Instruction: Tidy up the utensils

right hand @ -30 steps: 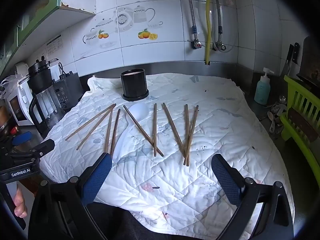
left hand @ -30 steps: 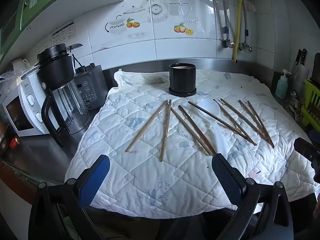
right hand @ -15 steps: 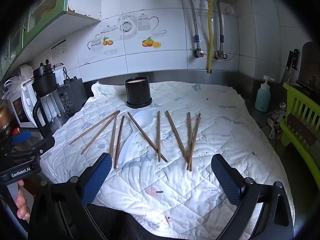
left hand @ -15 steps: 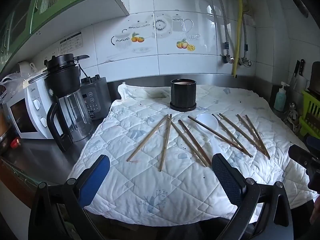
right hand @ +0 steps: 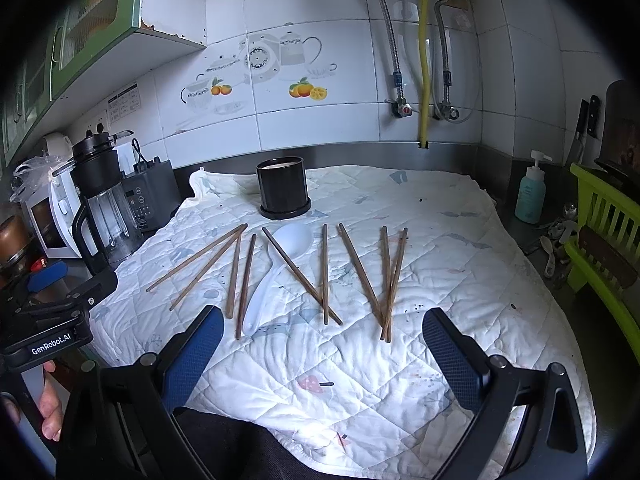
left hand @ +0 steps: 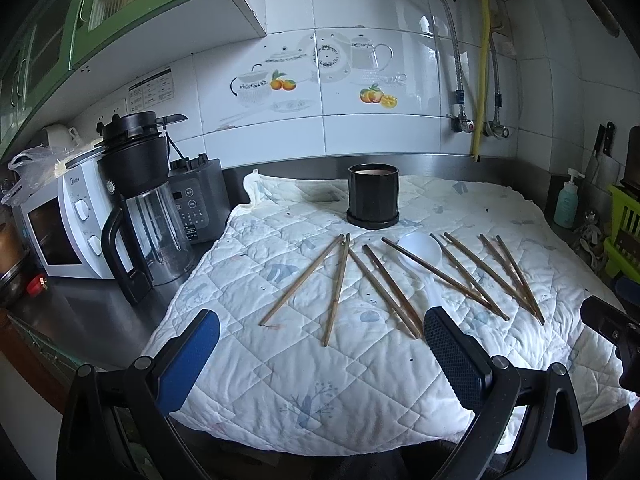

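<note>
Several brown wooden chopsticks (left hand: 338,288) (right hand: 325,274) lie spread in a fan on a white quilted cloth (left hand: 360,376) (right hand: 460,256). A white plastic spoon (right hand: 276,268) (left hand: 420,249) lies among them, under one chopstick. A black cylindrical holder (left hand: 373,196) (right hand: 283,188) stands upright behind them. My left gripper (left hand: 320,354) is open and empty, near the cloth's front edge. My right gripper (right hand: 322,350) is open and empty, just short of the chopstick ends.
A blender jug (left hand: 138,208), a black appliance base (left hand: 196,204) and a white microwave (left hand: 60,228) stand at the left. A soap bottle (right hand: 530,190) and green rack (right hand: 604,232) stand at the right. The tiled wall with pipes (right hand: 423,60) is behind.
Both grippers have pulled back and tilted up, so the counter sits lower in both views and more wall and cabinet show. The utensils have not moved.
</note>
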